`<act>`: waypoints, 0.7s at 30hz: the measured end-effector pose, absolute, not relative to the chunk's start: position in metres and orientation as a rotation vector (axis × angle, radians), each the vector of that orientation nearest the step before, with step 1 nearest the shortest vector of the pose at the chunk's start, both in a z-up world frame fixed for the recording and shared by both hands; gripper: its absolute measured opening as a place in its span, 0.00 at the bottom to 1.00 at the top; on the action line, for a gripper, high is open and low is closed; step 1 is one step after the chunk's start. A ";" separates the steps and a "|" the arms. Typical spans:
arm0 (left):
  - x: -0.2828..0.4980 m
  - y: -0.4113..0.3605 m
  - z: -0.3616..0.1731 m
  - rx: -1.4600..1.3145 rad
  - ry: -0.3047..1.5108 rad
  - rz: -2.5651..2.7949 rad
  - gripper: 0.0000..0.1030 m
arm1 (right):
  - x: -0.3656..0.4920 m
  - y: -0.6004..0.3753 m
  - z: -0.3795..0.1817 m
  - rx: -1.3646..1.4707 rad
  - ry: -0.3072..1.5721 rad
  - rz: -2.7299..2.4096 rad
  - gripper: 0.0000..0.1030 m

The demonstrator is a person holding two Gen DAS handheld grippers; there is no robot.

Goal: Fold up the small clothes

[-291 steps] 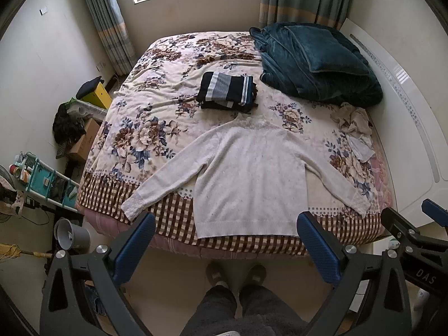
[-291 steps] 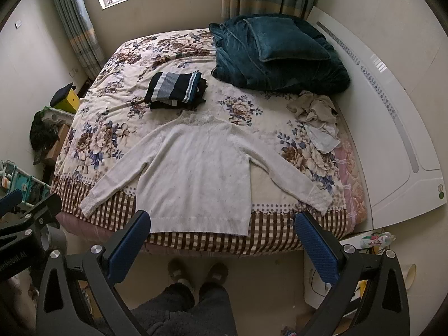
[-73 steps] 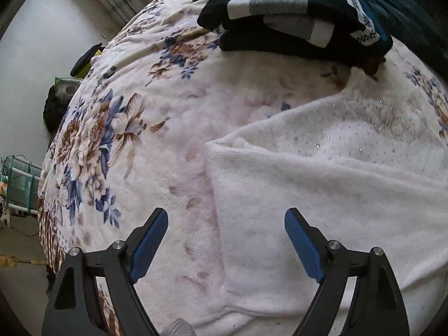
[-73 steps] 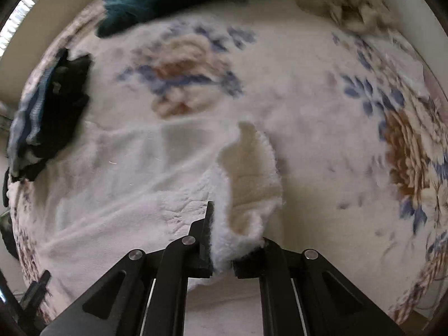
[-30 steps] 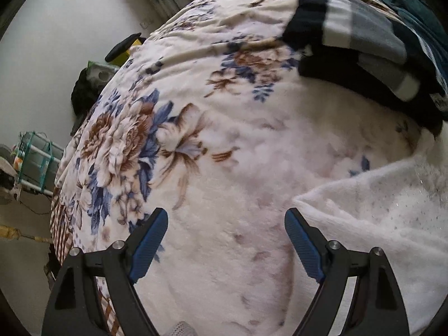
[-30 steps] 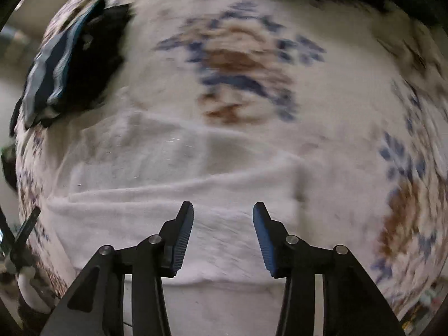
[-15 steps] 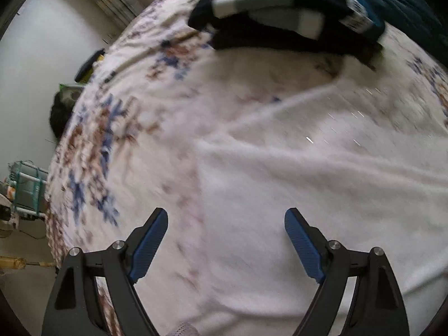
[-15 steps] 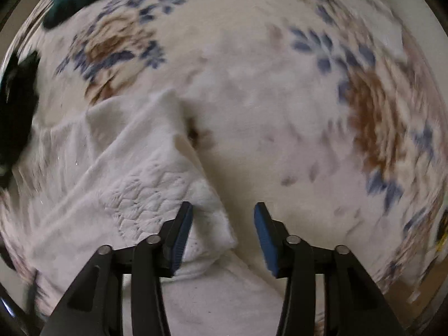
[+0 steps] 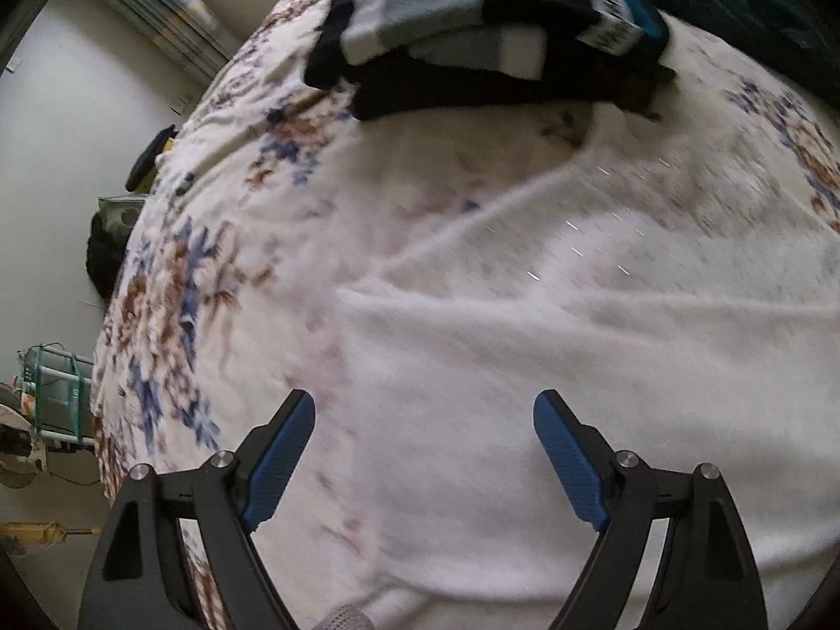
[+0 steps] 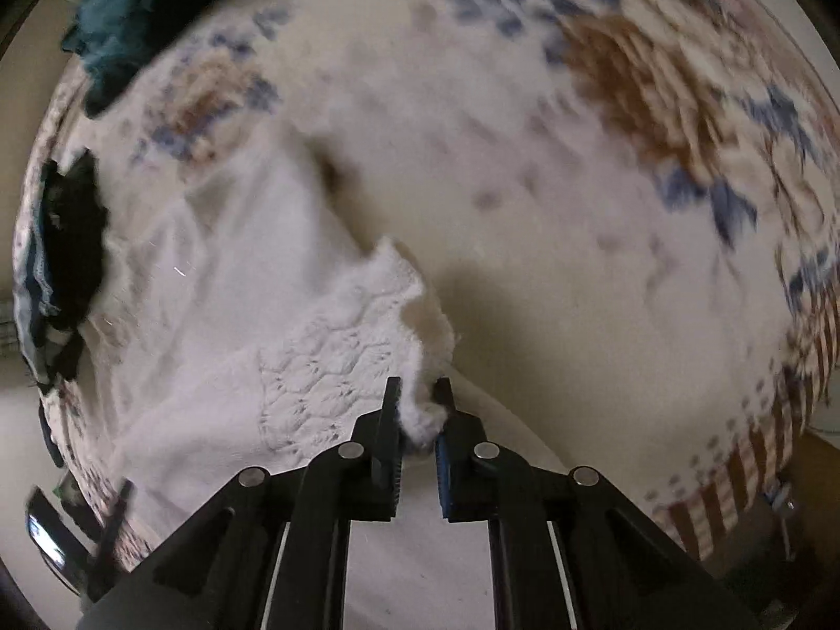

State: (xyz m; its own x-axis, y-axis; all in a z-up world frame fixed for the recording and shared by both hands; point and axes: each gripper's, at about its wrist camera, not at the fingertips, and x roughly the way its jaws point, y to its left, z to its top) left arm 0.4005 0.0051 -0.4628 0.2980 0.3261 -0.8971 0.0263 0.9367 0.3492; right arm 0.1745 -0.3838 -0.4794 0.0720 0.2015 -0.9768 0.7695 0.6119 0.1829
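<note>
The white sweater point(image 9: 551, 367) is lying spread on the bed point(image 9: 210, 262), its collar end pointing toward the far side, where a folded striped garment point(image 9: 472, 26) is sitting just beyond it. That finished piece is probably parked there to leave the near part of the bed free for folding.

The right tool point(image 10: 418, 409) is pinching the sweater point(image 10: 294, 325) at a lacy knit edge, most likely a cuff or hem corner; a small tuft of fabric is bunching between the two nearly closed fingers. The grip is sitting right at the edge, which suits dragging a single flap across the body without picking up the layers beneath. The flap is rising a little off the bed cover point(image 10: 577, 184), so the fold is apparently under way. The view is motion-blurred, so exactly which part is being held is hard to tell.

The left tool point(image 9: 422, 451) is hovering low over the near left part of the sweater with its blue pads point(image 9: 283, 451) wide apart, gripping nothing. It is sitting close to the sweater's left edge, which runs down between the pads, perhaps ready to pin the body or take that side for the matching fold.

A dark teal blanket point(image 10: 121, 16) is bunching at the far side of the bed, well apart from the work. My guess is that the main risk is the thin pinch slipping off the loose knit.
</note>
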 end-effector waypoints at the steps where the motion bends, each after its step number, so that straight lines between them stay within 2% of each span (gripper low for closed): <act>1: 0.405 0.012 -0.461 0.327 1.248 0.219 0.82 | 0.173 -0.379 -0.491 0.882 1.511 -0.484 0.14; 4: 0.414 0.037 -0.456 0.337 1.219 0.279 0.82 | 0.181 -0.378 -0.493 0.806 1.566 -0.439 0.25; 6: 0.419 0.056 -0.455 0.316 1.219 0.318 0.82 | 0.190 -0.378 -0.476 0.689 1.518 -0.440 0.46; 8: 0.421 0.069 -0.457 0.299 1.227 0.346 0.82 | 0.199 -0.382 -0.471 0.635 1.480 -0.448 0.56; 11: 0.423 0.080 -0.460 0.270 1.237 0.368 0.82 | 0.213 -0.389 -0.502 0.647 1.582 -0.414 0.56; 12: 0.423 0.080 -0.460 0.265 1.238 0.371 0.82 | 0.215 -0.389 -0.514 0.670 1.613 -0.403 0.54; 13: 0.423 0.081 -0.459 0.258 1.239 0.373 0.82 | 0.216 -0.388 -0.518 0.672 1.615 -0.398 0.47; 14: 0.422 0.082 -0.458 0.248 1.238 0.373 0.82 | 0.218 -0.384 -0.514 0.650 1.587 -0.387 0.24; 15: 0.422 0.081 -0.457 0.245 1.236 0.372 0.82 | 0.222 -0.378 -0.503 0.586 1.559 -0.389 0.08; 17: 0.421 0.080 -0.456 0.245 1.229 0.367 0.82 | 0.229 -0.363 -0.472 0.457 1.469 -0.390 0.08; 21: 0.421 0.080 -0.456 0.243 1.225 0.358 0.82 | 0.243 -0.347 -0.418 0.383 1.321 -0.358 0.08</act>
State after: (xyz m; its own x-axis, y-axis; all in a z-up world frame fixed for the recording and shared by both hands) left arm 0.4211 0.0795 -0.4564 0.2942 0.3943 -0.8706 -0.1363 0.9189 0.3701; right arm 0.2435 -0.3475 -0.4183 0.2104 -0.0360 -0.9770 0.4622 0.8842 0.0670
